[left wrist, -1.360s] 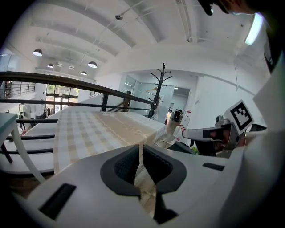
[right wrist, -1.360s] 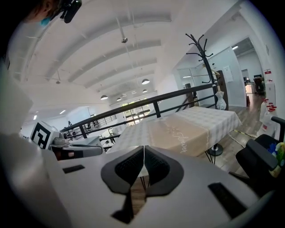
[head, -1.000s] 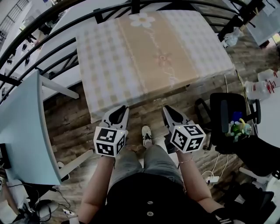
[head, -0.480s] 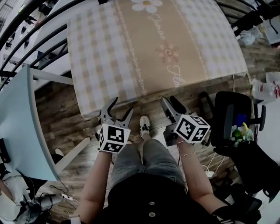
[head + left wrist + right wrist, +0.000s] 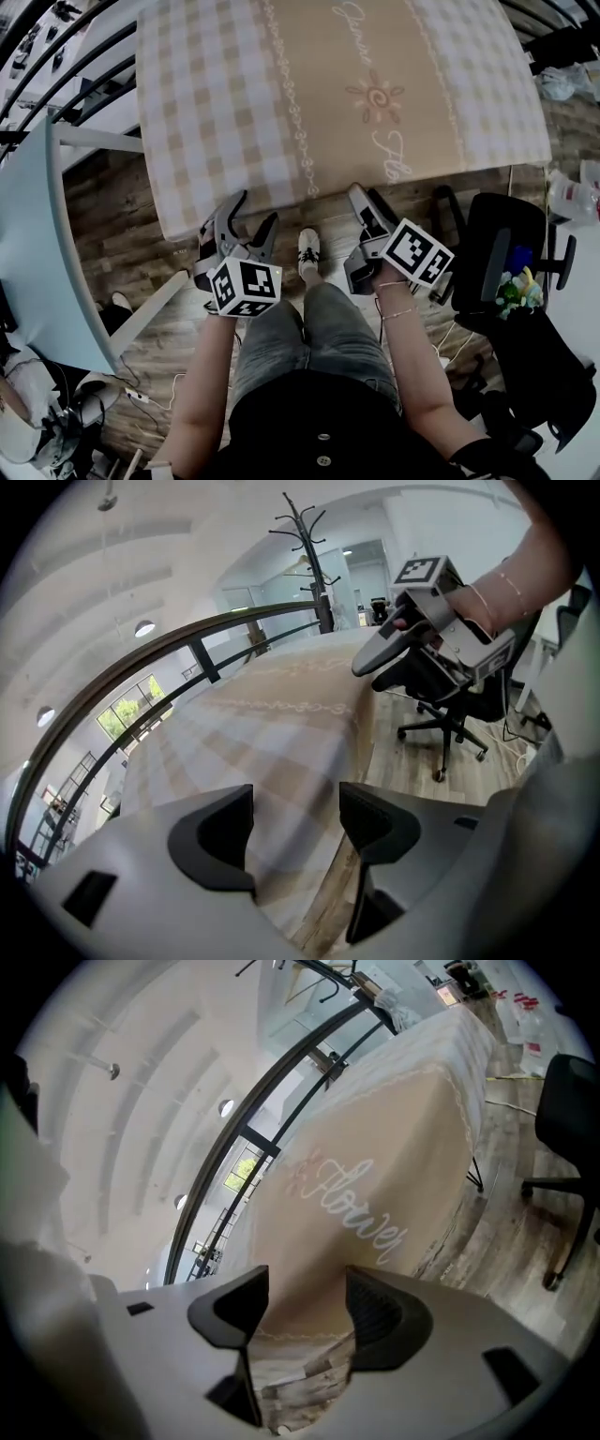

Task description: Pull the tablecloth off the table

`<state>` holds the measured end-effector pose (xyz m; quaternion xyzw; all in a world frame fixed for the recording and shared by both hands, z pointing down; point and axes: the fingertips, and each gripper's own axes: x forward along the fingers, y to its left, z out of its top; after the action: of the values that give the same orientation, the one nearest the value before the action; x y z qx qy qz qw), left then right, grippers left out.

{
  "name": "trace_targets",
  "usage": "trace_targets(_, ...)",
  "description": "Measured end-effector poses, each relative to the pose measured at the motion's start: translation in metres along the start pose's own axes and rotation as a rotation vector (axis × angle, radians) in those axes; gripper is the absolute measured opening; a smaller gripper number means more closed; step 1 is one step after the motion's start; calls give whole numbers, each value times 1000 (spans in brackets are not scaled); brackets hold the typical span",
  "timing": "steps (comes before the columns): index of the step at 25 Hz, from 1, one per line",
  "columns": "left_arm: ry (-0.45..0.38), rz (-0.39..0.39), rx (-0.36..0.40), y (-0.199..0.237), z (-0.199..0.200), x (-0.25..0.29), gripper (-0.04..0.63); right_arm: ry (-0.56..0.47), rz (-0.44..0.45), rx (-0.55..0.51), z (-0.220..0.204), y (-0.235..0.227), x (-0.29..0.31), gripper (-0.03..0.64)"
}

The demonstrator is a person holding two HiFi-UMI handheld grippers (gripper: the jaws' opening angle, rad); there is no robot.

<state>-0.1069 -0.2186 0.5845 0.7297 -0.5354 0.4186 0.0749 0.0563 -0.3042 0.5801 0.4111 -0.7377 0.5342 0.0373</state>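
Two sets of jaws have just been opening: left gripper (image 5: 255,212) and right gripper (image 5: 367,199) stand wide, nothing pinched. The tablecloth (image 5: 309,94) hem hangs at twelve o'clock.

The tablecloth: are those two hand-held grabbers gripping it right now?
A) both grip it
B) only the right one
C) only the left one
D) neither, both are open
D: the left gripper and the right gripper have just been opening. Their jaws stand apart at the near edge of the tablecloth, and the pads press on nothing.

Checked, flowered tablecloth (image 5: 281,103) lies apparently flat.
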Motion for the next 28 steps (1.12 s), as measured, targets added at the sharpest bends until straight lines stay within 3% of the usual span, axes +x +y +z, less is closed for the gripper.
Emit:
trace_targets(7,35,56,116,23,4,11,241,-14,-25,88,14,1,30,238)
trace_targets(16,18,40,138,38,11,12,191,-45,46,155,23,10,41,209)
trace_targets(19,-2,31,143,24,10,0,154,-65,56,171,13,5,25,192)
trace_targets(25,-38,25,127,-1,8,-15,42,-124,79,80,0,7,-1,58)
trace_targets(28,-48,9,101,2,9,-16,21,-135,77,55,2,16,-2,34)
